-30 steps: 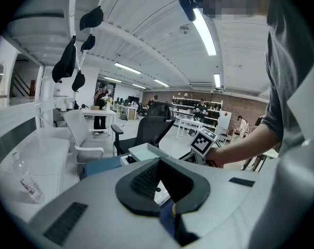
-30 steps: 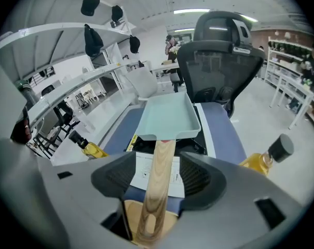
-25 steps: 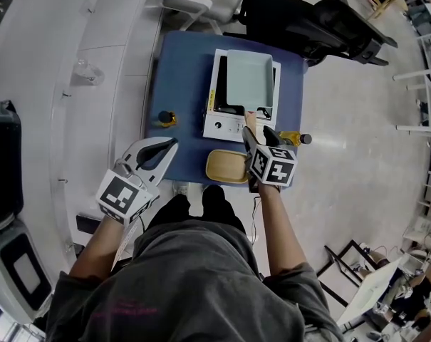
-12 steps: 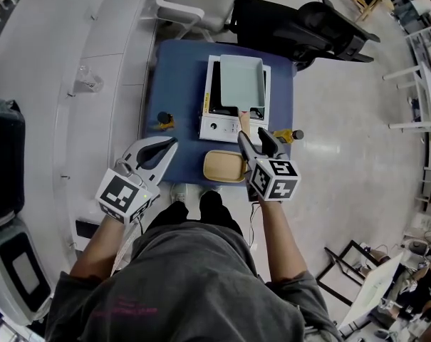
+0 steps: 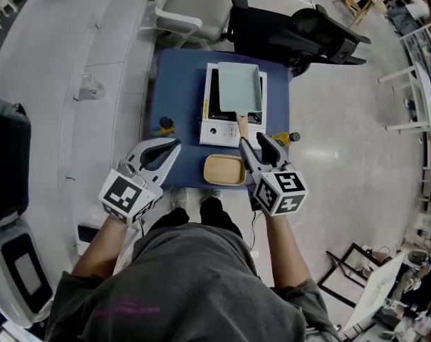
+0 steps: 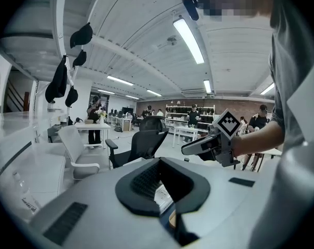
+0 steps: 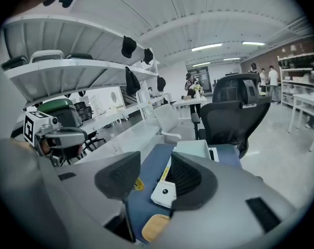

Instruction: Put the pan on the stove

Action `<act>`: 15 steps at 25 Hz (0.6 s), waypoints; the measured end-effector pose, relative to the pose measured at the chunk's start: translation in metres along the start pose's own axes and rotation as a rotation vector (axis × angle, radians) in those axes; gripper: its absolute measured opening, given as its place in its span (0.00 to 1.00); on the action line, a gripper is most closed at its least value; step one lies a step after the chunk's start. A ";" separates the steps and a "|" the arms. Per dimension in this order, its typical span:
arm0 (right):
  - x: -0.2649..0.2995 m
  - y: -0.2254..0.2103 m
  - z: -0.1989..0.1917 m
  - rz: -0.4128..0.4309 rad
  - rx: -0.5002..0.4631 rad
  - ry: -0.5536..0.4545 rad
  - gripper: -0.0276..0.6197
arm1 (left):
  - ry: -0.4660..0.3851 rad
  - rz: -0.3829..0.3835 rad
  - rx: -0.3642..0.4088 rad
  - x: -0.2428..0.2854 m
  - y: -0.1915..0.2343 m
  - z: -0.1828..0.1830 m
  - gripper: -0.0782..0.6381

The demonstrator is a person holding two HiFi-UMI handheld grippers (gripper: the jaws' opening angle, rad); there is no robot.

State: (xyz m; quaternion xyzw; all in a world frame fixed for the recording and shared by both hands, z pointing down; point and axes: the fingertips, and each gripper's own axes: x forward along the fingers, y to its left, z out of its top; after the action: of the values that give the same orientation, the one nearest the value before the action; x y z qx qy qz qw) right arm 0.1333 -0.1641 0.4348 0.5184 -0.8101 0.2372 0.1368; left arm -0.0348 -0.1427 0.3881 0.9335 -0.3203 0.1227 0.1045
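Sitting on the stove (image 5: 216,128) at the blue table's (image 5: 179,84) far end — the pale green pan (image 5: 239,87). Right gripper (image 5: 256,142) is just near of the stove, jaws apart, just been narrowing, nothing between them. Left gripper (image 5: 174,145) is at the near-left corner — jaws together, empty.

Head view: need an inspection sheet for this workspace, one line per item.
surface: blue table.
job's things: light-green pan sits on the stove, handle toward the person.
clutter: wooden plate before the stove; small yellow container left of it; bottle at right.
grippers: left gripper shut, empty, beside the table's left edge; right gripper open, jaws just closing partway, nothing between them.
cables: nothing seen.
surroundings: black office chair and white chair beyond the table.
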 end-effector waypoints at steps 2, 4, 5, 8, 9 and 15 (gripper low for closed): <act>-0.004 0.006 0.008 0.013 -0.012 -0.018 0.32 | -0.001 -0.001 0.000 0.000 0.000 0.002 0.10; -0.007 0.011 0.014 0.025 -0.017 -0.036 0.30 | -0.005 -0.003 0.001 0.000 -0.001 0.003 0.10; -0.009 0.014 0.018 0.031 -0.016 -0.047 0.28 | -0.008 -0.005 0.002 0.001 -0.001 0.004 0.10; -0.014 0.019 0.028 0.047 -0.013 -0.078 0.26 | -0.016 -0.011 0.005 0.002 -0.003 0.008 0.10; -0.015 0.021 0.031 0.052 -0.016 -0.085 0.25 | -0.017 -0.011 0.005 0.002 -0.003 0.009 0.10; -0.023 0.030 0.045 0.081 -0.052 -0.114 0.21 | -0.028 -0.006 0.003 0.004 -0.003 0.013 0.10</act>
State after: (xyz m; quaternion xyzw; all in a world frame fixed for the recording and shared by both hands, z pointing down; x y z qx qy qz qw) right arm 0.1169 -0.1597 0.3783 0.4943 -0.8427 0.1914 0.0940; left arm -0.0273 -0.1464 0.3763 0.9363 -0.3187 0.1097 0.0987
